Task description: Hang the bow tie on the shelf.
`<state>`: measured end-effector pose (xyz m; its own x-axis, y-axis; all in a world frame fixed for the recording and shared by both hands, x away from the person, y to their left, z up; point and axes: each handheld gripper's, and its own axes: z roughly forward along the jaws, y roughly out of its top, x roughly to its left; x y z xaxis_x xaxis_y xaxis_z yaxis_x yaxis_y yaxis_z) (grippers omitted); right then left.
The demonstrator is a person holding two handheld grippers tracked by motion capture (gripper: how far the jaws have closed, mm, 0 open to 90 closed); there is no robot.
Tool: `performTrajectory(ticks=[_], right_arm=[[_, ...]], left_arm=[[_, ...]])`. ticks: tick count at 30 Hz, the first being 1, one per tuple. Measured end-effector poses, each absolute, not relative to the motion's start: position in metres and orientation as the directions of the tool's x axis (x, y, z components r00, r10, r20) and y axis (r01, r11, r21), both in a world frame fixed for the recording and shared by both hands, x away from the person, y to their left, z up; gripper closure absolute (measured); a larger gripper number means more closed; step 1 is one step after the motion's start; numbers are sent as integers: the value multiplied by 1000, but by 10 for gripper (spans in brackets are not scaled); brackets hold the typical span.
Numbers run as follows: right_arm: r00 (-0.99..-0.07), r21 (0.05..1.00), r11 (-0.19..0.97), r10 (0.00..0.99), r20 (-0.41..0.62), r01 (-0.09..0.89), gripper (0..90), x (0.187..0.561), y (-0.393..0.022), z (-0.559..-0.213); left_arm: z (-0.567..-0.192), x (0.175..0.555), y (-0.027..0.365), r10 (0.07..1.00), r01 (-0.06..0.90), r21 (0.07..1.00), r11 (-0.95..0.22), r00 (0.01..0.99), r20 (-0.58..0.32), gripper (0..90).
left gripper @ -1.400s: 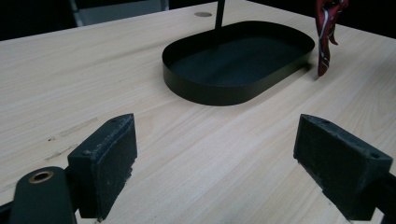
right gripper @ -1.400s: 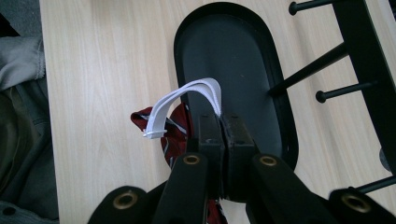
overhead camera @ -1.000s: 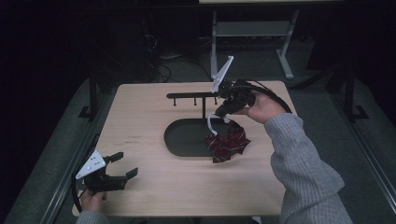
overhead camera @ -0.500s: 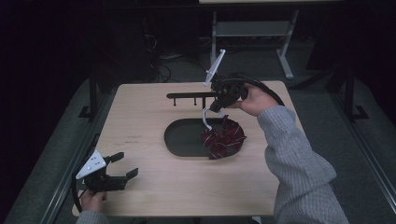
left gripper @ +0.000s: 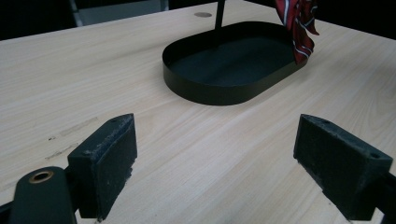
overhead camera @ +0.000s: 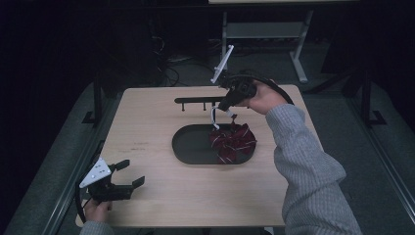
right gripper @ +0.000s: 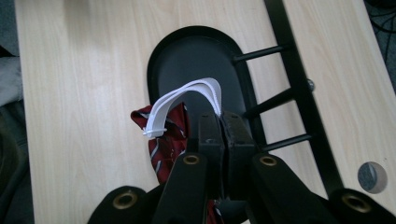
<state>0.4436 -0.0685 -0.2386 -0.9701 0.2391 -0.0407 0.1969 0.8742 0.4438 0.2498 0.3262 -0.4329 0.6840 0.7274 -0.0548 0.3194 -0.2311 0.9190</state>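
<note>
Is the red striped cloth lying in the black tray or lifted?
Partly lifted: the right gripper, shut on its white strap, holds the cloth bunched, hanging over the tray.

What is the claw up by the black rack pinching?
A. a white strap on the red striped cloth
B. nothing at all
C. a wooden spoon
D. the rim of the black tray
A: in the right gripper view, the right gripper has its jaws shut on the white strap, and the red striped cloth hangs from it over the black tray.
</note>
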Motion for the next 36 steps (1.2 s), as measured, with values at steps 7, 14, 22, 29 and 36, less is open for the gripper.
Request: performTrajectory(ticks=[7, 14, 22, 29, 36], right_arm=[[-965, 439, 871, 260, -35, 219, 873, 455, -71, -240], [-956, 429, 868, 290, -33, 249, 872, 464, -76, -245], [-947, 414, 865, 322, -22, 284, 871, 474, -81, -253], [-940, 405, 862, 341, -16, 306, 871, 480, -83, -260], [-932, 410, 854, 362, -23, 321, 871, 483, -85, -262]], left_arm=[[-433, 250, 326, 724, 320, 916, -244, 688, -47, 131], [-433, 250, 326, 724, 319, 916, -244, 689, -47, 131], [-433, 250, 326, 723, 317, 917, -244, 689, -46, 131], [-432, 250, 328, 726, 317, 917, -240, 687, -47, 131], [-432, 250, 328, 725, 314, 918, -244, 688, -43, 131]])
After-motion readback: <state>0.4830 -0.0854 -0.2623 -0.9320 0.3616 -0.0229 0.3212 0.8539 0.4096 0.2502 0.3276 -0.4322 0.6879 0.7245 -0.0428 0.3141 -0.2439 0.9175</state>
